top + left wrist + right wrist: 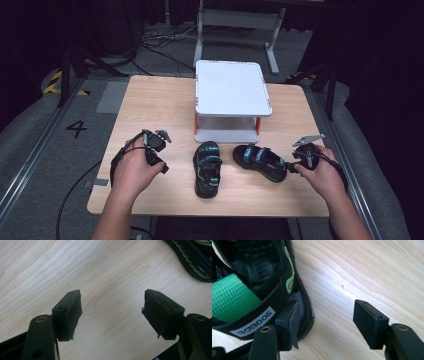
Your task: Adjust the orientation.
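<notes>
Right gripper, jaws spread, sits at the heel of the right sandal, one jaw just beside it and nothing pinched. Left gripper, also spread, hovers over bare table beside the left sandal. Both sandals lie in front of a white two-level rack, whose shelves look empty. Seemingly nothing has been lifted yet.
</notes>
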A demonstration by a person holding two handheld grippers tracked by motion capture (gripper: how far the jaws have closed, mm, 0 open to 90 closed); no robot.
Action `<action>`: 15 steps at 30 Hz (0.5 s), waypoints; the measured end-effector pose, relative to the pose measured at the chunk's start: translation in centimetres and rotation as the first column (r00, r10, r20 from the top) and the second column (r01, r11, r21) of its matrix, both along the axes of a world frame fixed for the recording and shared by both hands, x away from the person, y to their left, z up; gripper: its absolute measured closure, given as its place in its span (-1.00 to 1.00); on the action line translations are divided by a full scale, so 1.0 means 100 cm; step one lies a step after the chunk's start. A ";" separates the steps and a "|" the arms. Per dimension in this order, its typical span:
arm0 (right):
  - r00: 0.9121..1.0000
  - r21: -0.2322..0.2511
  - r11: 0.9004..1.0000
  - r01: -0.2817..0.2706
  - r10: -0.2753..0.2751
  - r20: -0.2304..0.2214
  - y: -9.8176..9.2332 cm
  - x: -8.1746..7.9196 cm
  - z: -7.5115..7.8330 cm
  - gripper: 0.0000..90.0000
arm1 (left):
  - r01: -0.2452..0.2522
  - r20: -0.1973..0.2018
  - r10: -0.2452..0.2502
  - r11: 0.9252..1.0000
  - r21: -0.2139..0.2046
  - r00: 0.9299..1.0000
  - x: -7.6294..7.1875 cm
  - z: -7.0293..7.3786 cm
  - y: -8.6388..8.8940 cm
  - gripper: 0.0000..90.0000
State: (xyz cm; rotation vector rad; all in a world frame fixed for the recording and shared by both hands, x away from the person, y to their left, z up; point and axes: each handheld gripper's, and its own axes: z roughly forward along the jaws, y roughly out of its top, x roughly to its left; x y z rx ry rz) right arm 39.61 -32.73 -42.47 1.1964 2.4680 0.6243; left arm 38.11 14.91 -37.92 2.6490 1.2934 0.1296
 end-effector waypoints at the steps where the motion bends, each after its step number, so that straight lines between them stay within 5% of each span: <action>1: 1.000 -0.003 1.000 -0.004 0.004 -0.002 0.000 -0.001 0.002 -0.12 | 0.000 0.002 0.000 1.000 0.000 1.000 0.000 0.000 0.001 -0.30; 12: 0.998 0.016 1.000 -0.024 0.025 -0.055 -0.003 -0.015 0.043 -0.09 | -0.027 -0.002 0.027 1.000 0.009 1.000 -0.012 -0.002 0.013 -0.30; 15: 0.994 0.093 0.994 -0.062 0.070 -0.086 0.001 -0.022 0.056 -0.02 | -0.048 0.004 0.048 0.999 0.007 0.999 -0.015 0.001 0.017 -0.30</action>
